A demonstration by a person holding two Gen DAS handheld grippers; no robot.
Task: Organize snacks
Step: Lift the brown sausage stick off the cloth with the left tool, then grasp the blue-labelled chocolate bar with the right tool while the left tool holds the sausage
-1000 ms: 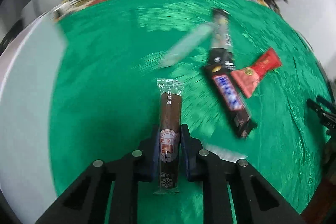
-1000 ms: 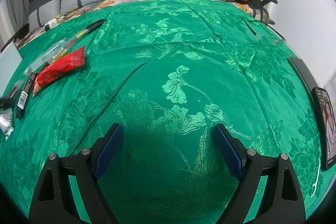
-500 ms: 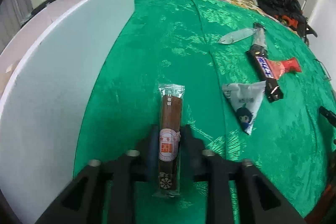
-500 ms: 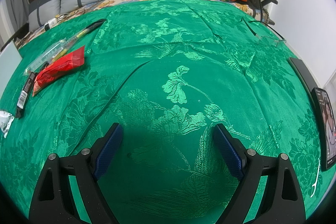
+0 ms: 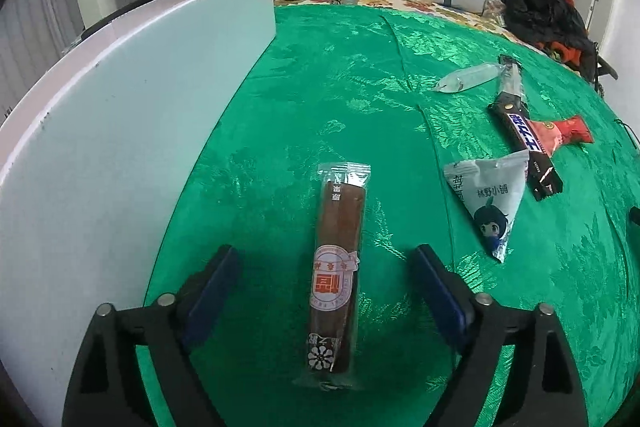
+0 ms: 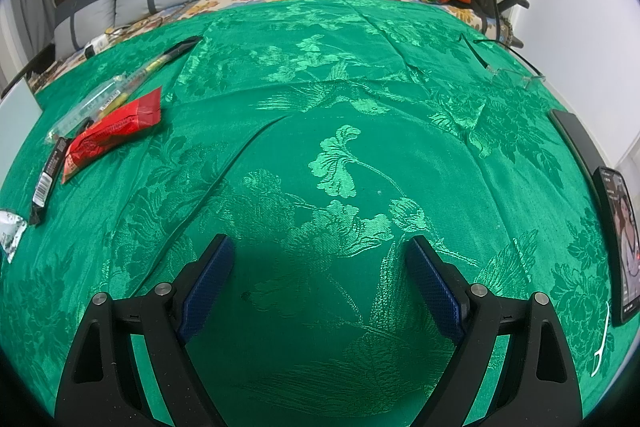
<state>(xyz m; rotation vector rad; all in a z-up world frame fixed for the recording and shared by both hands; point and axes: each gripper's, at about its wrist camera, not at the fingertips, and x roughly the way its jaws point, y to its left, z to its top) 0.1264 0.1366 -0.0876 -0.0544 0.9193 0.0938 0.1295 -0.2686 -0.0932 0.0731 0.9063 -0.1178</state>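
Now the left hand-held gripper (image 5: 326, 291) is opening around the brown snack bar (image 5: 338, 271).

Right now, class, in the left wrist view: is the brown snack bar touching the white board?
No. The brown snack bar lies on the green cloth, with bare cloth between it and the white board.

The white panel (image 5: 120, 131) runs off the left wrist view's left edge. In the right wrist view, the silver triangular packet (image 6: 10, 233) is cut by the left edge, the phone (image 6: 622, 247) curves into the right rim, and print on the black bar (image 6: 48, 175) is unreadable.
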